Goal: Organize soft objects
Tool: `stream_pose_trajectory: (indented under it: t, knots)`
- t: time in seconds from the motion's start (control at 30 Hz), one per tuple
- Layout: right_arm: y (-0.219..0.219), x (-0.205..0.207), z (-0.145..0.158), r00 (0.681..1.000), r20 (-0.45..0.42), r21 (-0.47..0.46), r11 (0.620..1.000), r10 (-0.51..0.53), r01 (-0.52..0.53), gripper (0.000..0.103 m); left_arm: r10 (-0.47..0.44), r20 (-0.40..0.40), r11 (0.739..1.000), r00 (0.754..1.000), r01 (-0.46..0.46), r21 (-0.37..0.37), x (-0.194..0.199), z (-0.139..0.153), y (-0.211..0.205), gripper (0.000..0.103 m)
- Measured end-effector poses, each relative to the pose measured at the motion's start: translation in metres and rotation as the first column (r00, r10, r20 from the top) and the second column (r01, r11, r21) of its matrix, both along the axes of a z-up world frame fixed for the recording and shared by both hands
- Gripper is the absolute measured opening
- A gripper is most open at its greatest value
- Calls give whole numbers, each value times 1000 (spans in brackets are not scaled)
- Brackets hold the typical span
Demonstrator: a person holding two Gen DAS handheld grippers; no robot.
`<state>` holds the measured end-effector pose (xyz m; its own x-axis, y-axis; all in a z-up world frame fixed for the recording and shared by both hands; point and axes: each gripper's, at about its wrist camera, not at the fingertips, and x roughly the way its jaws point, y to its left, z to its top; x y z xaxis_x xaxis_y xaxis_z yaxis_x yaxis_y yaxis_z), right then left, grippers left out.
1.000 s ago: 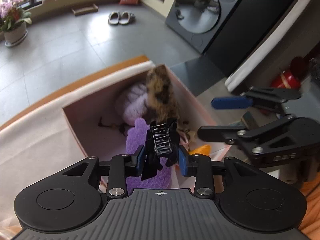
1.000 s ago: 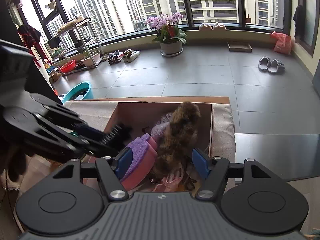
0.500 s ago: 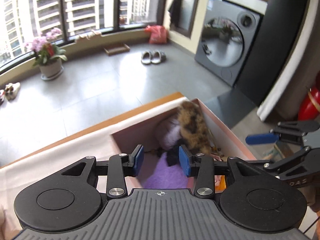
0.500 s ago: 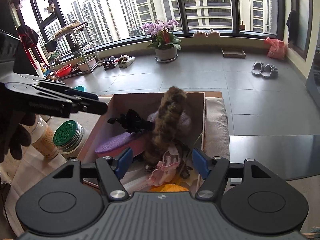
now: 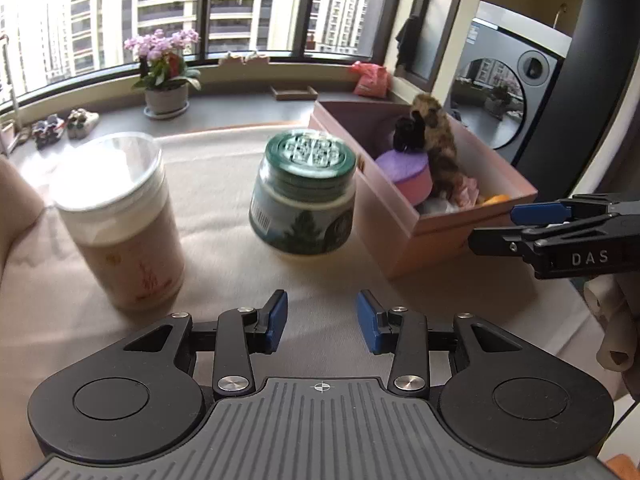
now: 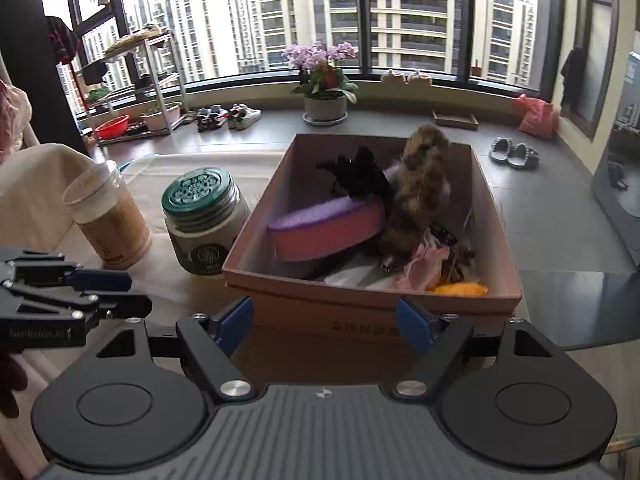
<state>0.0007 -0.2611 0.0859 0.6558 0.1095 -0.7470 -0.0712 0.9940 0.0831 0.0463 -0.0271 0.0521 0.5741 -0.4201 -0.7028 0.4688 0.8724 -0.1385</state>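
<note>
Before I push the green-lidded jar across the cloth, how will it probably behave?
The green-lidded jar looks squat and wide, so it would probably slide rather than tip. Its wall seems glossy, perhaps glass or ceramic, so likely heavy for its size and slippery for pads. The cloth beneath may bunch and drag.

Soft objs (image 6: 420, 192) piled in box (image 6: 360, 308)

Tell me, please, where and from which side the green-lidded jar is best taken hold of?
Grip the green-lidded jar across its ribbed lid, coming from above. It stands upright on the cloth, and its rounded body is wider and smoother than the lid. The box stands close on one side and the tall clear-lidded cup on the other, so a side approach looks cramped.
</note>
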Motion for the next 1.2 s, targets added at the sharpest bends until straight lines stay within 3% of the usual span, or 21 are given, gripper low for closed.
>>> stream_pose_trajectory:
  t: [0.13, 0.27, 0.37, 0.43, 0.53, 0.67, 0.73, 0.97, 1.2]
  knots:
    - [24, -9, -30, 1000, -9, -87, 996, -25, 24, 79, 56, 35, 998, 998, -56, 10, -19, -25, -1, 43]
    - [33, -11, -47, 1000, -20, -155, 988, -21, 18, 80, 99, 62, 995, 993, -99, 0, -26, -30, -9, 47]
    - [25, -11, -54, 998, -22, -125, 991, -56, 53, 94, 107, 103, 993, 989, -111, 36, -32, -33, -22, 53]
    - [16, -10, -59, 995, -26, -93, 992, -92, 89, 103, 102, 137, 992, 985, -111, 59, -39, -38, -27, 66]
    - [3, -13, -63, 993, 11, -69, 990, -121, 121, 103, 113, 166, 990, 980, -126, 69, -44, -44, -38, 78]
    - [0, -16, -65, 991, 18, -67, 988, -135, 135, 103, 194, 163, 979, 967, -202, 37, -43, -44, -37, 78]
    - [1, -16, -66, 991, 23, -69, 988, -135, 136, 103, 224, 173, 971, 959, -234, 40, -44, -45, -37, 73]
    - [-4, -28, -69, 993, 81, -58, 995, -82, 87, 103, 240, 188, 966, 952, -254, 55, -46, -45, -39, 72]
    - [-1, -32, -71, 989, 102, -62, 991, -108, 115, 103, 241, 193, 964, 951, -257, 66, -45, -45, -41, 74]
